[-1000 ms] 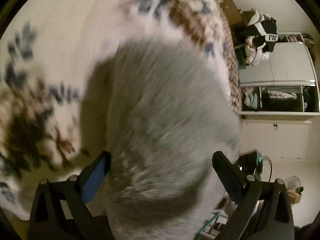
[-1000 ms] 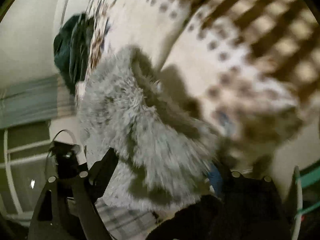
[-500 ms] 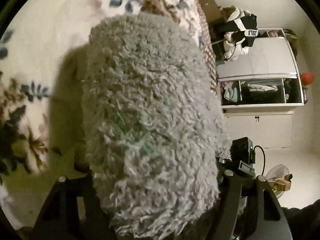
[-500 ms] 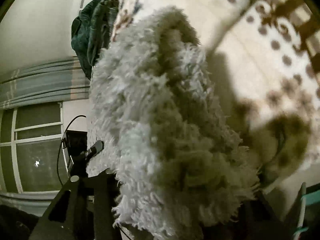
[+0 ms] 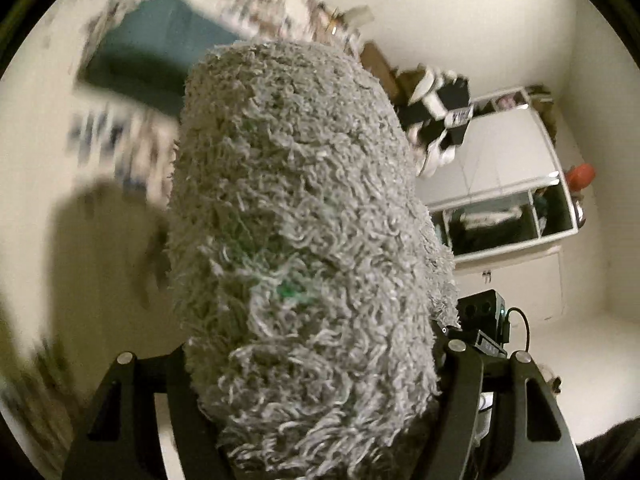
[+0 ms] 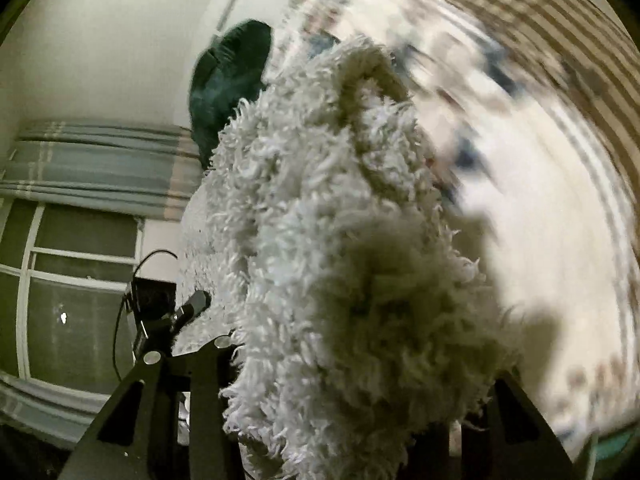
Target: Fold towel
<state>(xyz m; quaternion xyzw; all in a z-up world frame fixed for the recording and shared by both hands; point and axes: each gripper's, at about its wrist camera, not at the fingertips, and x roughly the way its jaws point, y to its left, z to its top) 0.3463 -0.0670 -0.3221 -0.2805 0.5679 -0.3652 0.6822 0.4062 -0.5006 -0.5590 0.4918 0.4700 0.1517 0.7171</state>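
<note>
Both tongs are clamped on one shaggy grey towel (image 5: 304, 248): our left gripper (image 5: 316, 420) pinches a thick bunch of pile that swallows its fingertips, and our right gripper (image 6: 352, 420) does the same at another part of the cloth (image 6: 340, 240). We hold the towel in the air above a bed with a floral bedspread (image 6: 540, 220), which is blurred in both views.

We judge the towel soft, limp and bulky, light enough for two pinches, with long loops that give the pads purchase. It will sag between grips, so we would take it at the corners along one edge; whether we have the corners now is hidden by the pile.

Only the left view shows the white wardrobe (image 5: 504, 184) and a teal cloth (image 5: 160, 64) on the bed. Only the right shows the window (image 6: 76, 280), the striped curtain (image 6: 100, 168) and a dark green bundle (image 6: 228, 80).
</note>
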